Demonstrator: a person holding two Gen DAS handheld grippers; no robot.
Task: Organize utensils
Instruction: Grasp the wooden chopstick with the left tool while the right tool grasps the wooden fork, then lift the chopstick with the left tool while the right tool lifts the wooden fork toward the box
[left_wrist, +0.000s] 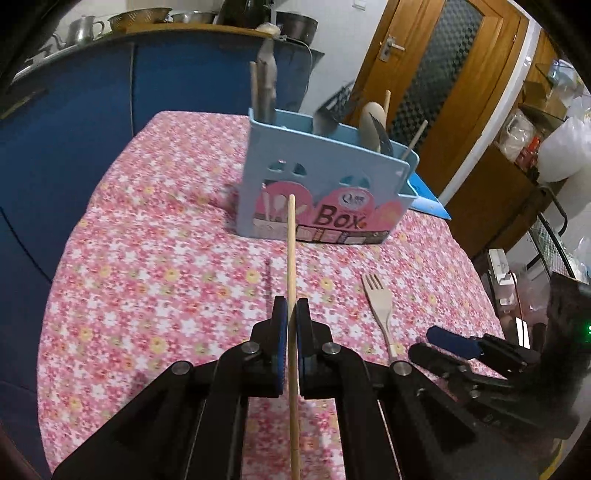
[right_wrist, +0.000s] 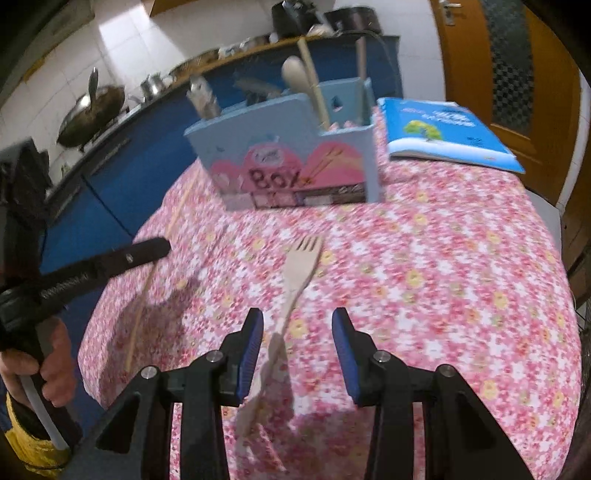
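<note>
A: Gripping the chopstick (left_wrist: 291, 258), the left gripper (left_wrist: 291, 314) is clenched mid-shaft, above the tablecloth (left_wrist: 147, 258).

B: Looks light, stiff. And the fork (right_wrist: 297, 273)?

A: On the cloth; right gripper (right_wrist: 297, 332) spread wide around its handle.

- Wooden chopstick (left_wrist: 291, 258): pale, smooth, matt.
- Wooden fork (right_wrist: 295, 280): pale, matt.
- Utensil box (left_wrist: 325, 195): smooth blue plastic, paper label.
- Bench cloth (left_wrist: 166, 258): floral fabric, matt.
- Book (right_wrist: 447, 129) beside the box: glossy paper cover.

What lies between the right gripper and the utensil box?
Only the wooden fork on the flowered tablecloth, between right gripper and utensil box, per the right wrist view.
</note>
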